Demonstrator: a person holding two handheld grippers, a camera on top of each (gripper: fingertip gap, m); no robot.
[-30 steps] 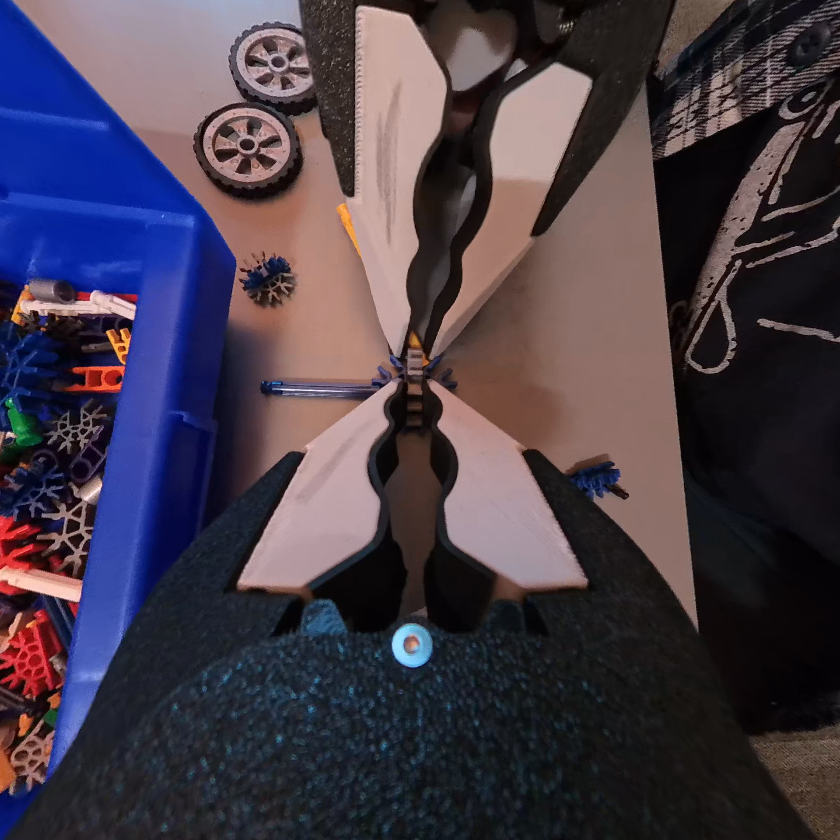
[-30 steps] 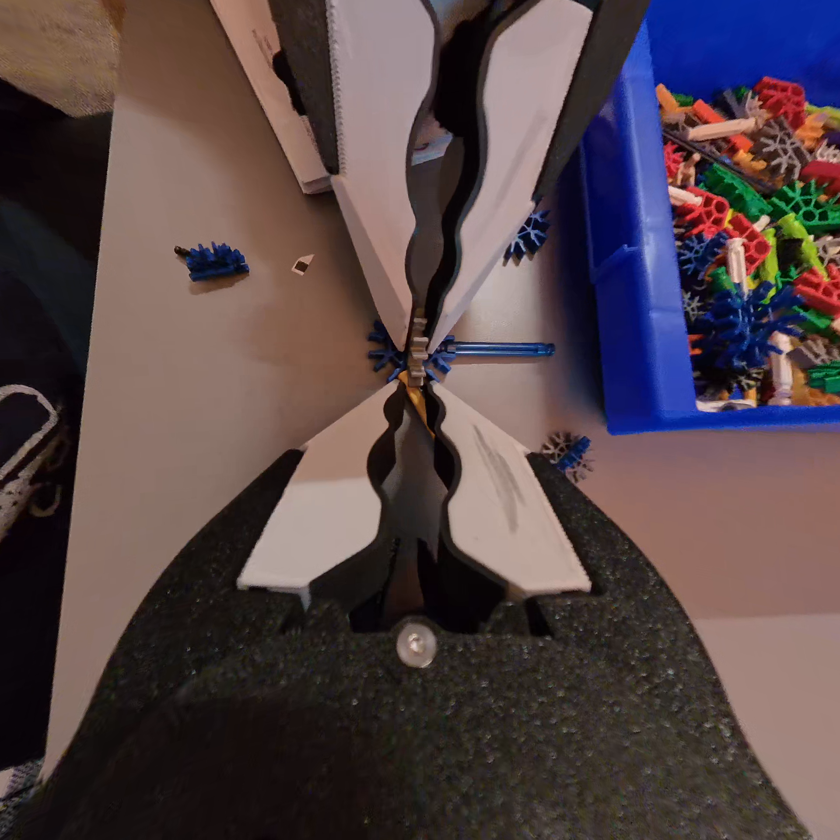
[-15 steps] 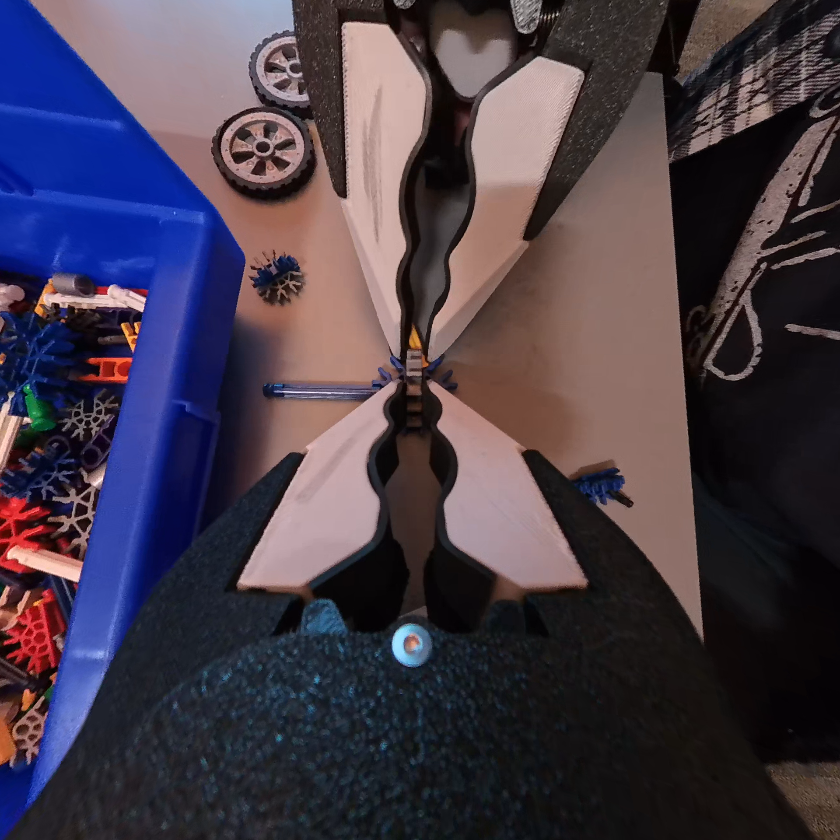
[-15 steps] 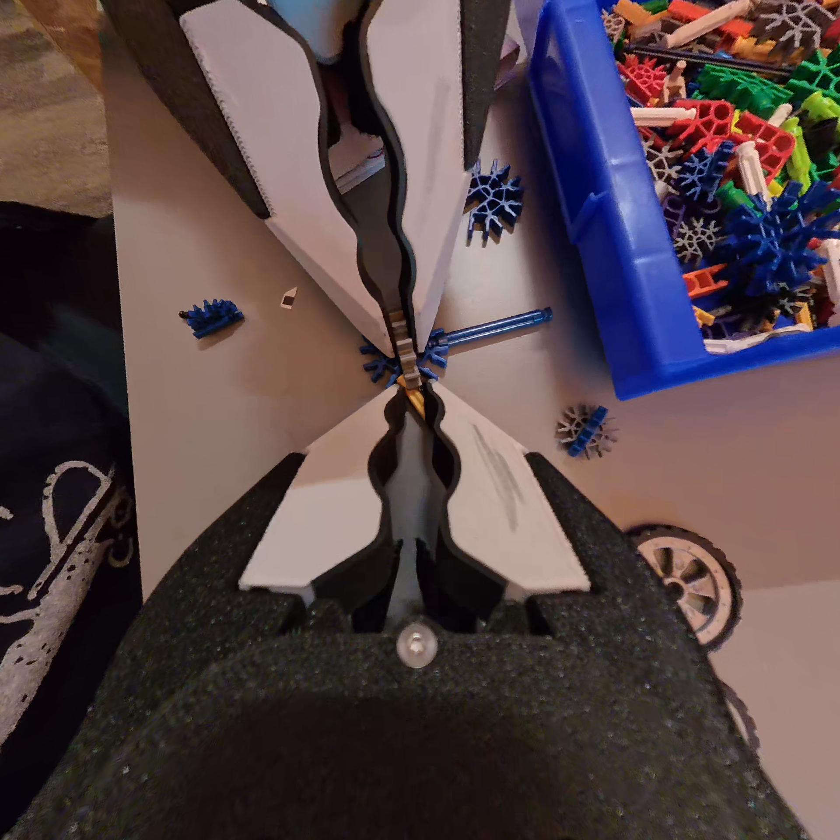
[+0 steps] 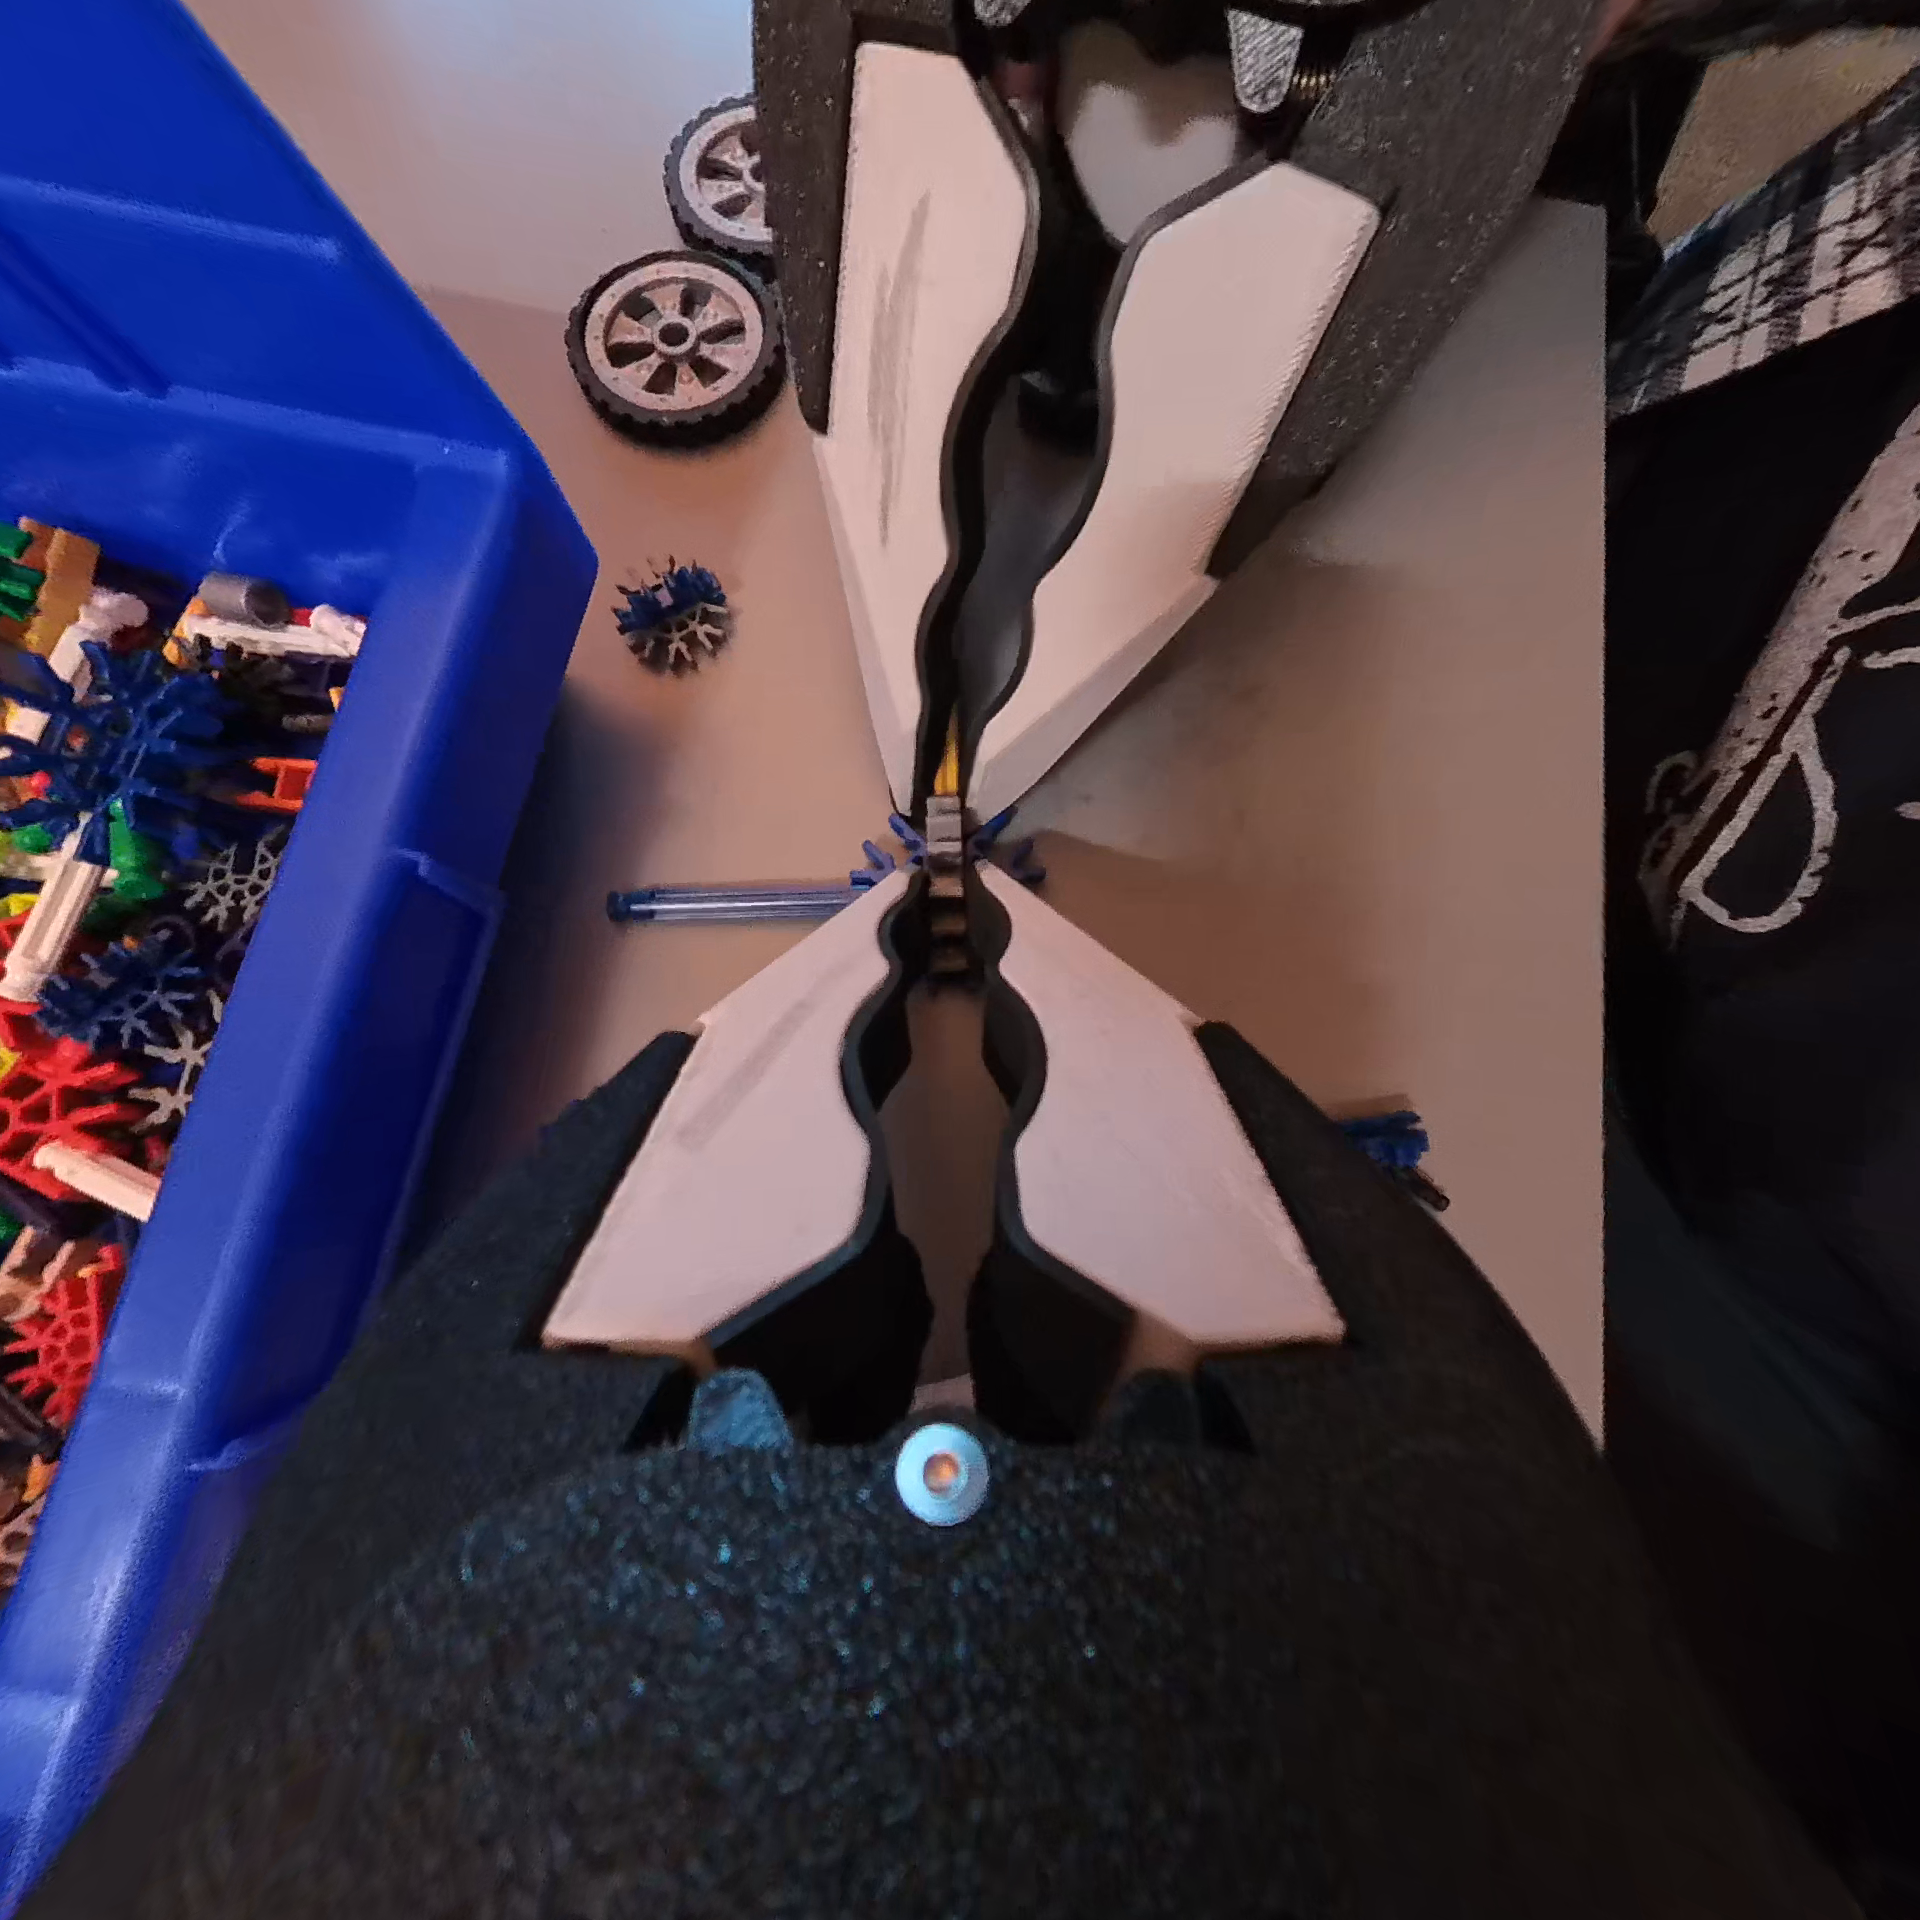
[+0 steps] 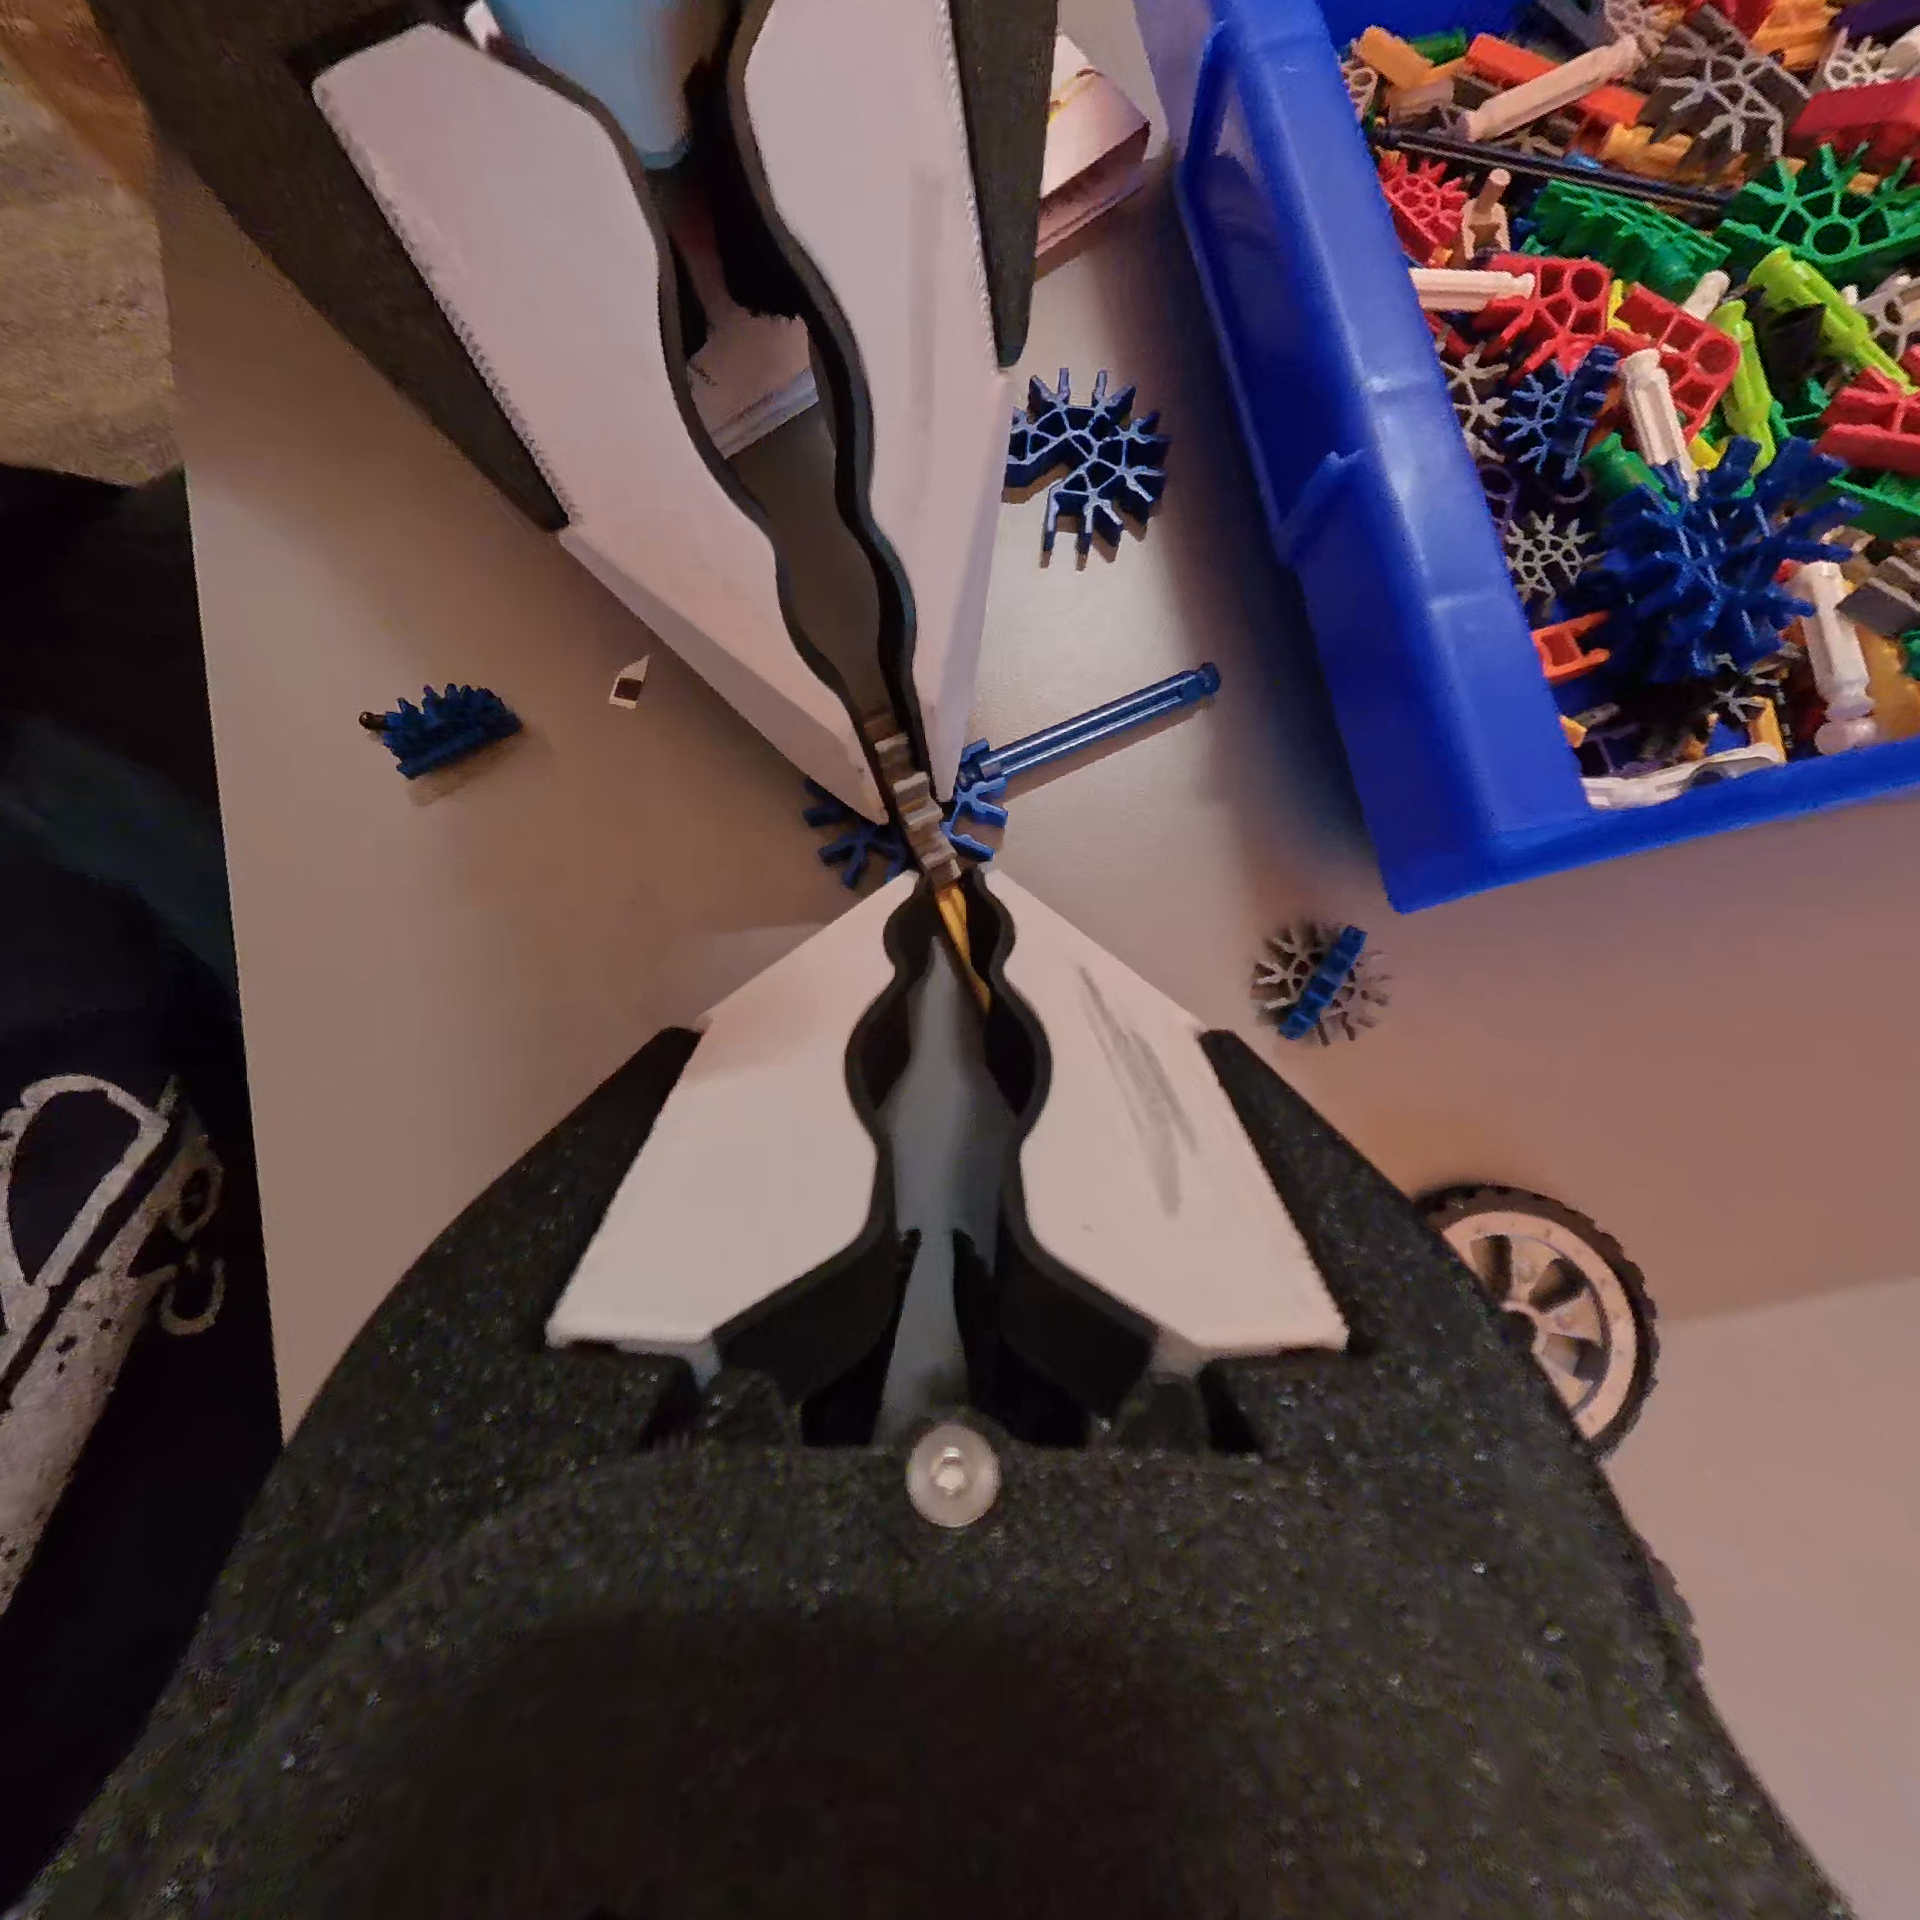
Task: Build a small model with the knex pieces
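My left gripper (image 5: 945, 914) is shut on a grey toothed connector (image 5: 945, 844), held edge-on above the table. A blue snowflake connector (image 5: 1006, 844) is joined to it, with a thin blue rod (image 5: 727, 902) sticking out to the left. My right gripper (image 6: 943, 888) is shut on a yellow rod (image 6: 961, 940) whose end meets the grey connector (image 6: 914, 800). The two grippers stand tip to tip. The right wrist view also shows the blue connector (image 6: 847, 836) and blue rod (image 6: 1091, 722). The left wrist view shows the yellow rod (image 5: 948, 764) between the right gripper's fingers.
A blue bin (image 5: 312, 935) full of mixed coloured building pieces stands beside the grippers (image 6: 1351, 520). Two toy wheels (image 5: 673, 348) lie on the table, with a grey-and-blue connector pair (image 6: 1314, 982), a flat blue connector (image 6: 1086, 447) and a small blue piece (image 6: 447, 722). A person's dark shirt (image 5: 1766, 831) is at the table edge. My left and right fingertips are right by each other. Between my left fingertips and the small blue piece (image 6: 447, 722) there is roughly 8 cm.
The right gripper has tilted and drawn back a little, so the bin sits higher in its view and a wheel has come into sight. Both grippers stay shut and tip to tip.
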